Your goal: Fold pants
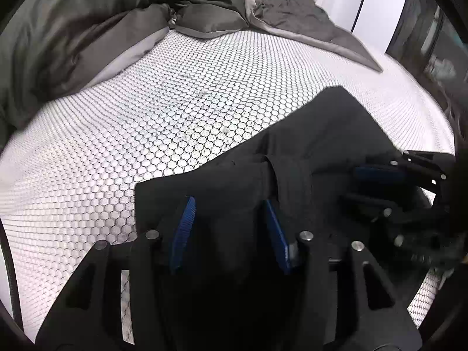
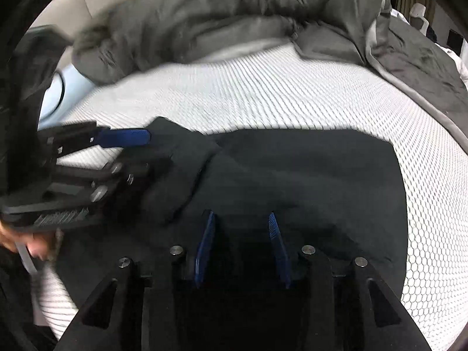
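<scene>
Black pants (image 1: 307,146) lie folded into a compact bundle on the white honeycomb mattress (image 1: 146,117); they also show in the right wrist view (image 2: 307,175). My left gripper (image 1: 229,203) is open, its blue pads just above the pants' near left part, holding nothing. My right gripper (image 2: 241,218) is open over the pants' near edge, holding nothing. The right gripper shows at the right of the left wrist view (image 1: 377,181), and the left gripper shows at the left of the right wrist view (image 2: 128,146), one blue pad over the pants' left corner.
A rumpled grey duvet (image 1: 73,29) and pillow (image 1: 210,17) lie along the far side of the mattress; the duvet also shows in the right wrist view (image 2: 219,14). A dark grey blanket (image 1: 292,11) lies at the far right. A person's hand (image 2: 17,239) is at the left edge.
</scene>
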`<state>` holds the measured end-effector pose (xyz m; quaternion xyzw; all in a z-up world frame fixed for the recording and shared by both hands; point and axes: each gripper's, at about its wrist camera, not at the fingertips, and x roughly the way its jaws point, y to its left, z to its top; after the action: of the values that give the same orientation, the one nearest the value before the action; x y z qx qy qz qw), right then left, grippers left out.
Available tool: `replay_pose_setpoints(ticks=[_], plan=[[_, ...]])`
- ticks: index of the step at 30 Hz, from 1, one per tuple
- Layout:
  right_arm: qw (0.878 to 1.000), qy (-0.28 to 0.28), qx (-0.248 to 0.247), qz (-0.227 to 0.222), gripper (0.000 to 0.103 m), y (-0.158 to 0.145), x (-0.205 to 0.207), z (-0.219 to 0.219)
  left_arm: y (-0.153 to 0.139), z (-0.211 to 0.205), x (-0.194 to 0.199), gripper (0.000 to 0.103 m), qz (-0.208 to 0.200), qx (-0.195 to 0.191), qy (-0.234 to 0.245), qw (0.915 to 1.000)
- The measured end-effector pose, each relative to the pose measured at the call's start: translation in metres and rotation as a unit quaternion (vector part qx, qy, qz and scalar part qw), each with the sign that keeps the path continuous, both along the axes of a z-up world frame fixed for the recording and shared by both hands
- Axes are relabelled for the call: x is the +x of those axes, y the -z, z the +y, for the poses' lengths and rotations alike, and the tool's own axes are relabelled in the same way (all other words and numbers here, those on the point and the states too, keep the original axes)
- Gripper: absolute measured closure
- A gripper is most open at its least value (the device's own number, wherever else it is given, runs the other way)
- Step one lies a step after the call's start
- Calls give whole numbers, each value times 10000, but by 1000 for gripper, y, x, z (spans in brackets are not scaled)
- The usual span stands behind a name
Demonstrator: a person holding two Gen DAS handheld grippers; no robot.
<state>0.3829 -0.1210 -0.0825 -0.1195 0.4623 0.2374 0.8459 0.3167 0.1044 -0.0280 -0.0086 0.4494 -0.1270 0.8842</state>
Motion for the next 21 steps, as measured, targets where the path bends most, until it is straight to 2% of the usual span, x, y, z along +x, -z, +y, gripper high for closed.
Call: replay_pose_setpoints(ticks=[2,4,7,9,10,11,13,15,19,21], plan=[[9994,124,-257,-188,66,-2,-4,-18,-3,9,-3,48,-102,-109,-88,9998],[9999,40,44,-84,68,-8,-8,-36,-5,16,-9,47,-255,275,-386,9986],[9995,-87,242,-171,67,-14,-19,-48,-14,30,-27,47,-163,-23,-690,9975],[9985,-83,535,-126,61,-25,-26,-57,-22,31,-48,47,-207,-153,-711,9971],[9972,-10,733,-132,51,-34,-30,-67,-26,32,-62,45,-270,-229,-743,9966],[9963,99,830,-186,34,-39,-33,-77,-27,32,-72,38,-281,-284,-811,9959],[9937,488,926,-410,19,-49,-37,-102,-23,34,-94,36,-192,-390,-1093,9931],[9912,690,1107,-220,19,-43,-32,-121,-12,39,-119,36,-62,-610,-1239,9904],[9864,771,1421,302,19,-17,-28,-137,13,35,-136,39,85,-957,-1263,9873],[9875,810,1251,514,24,1,-18,-138,14,36,-137,47,51,-1055,-1252,9865]])
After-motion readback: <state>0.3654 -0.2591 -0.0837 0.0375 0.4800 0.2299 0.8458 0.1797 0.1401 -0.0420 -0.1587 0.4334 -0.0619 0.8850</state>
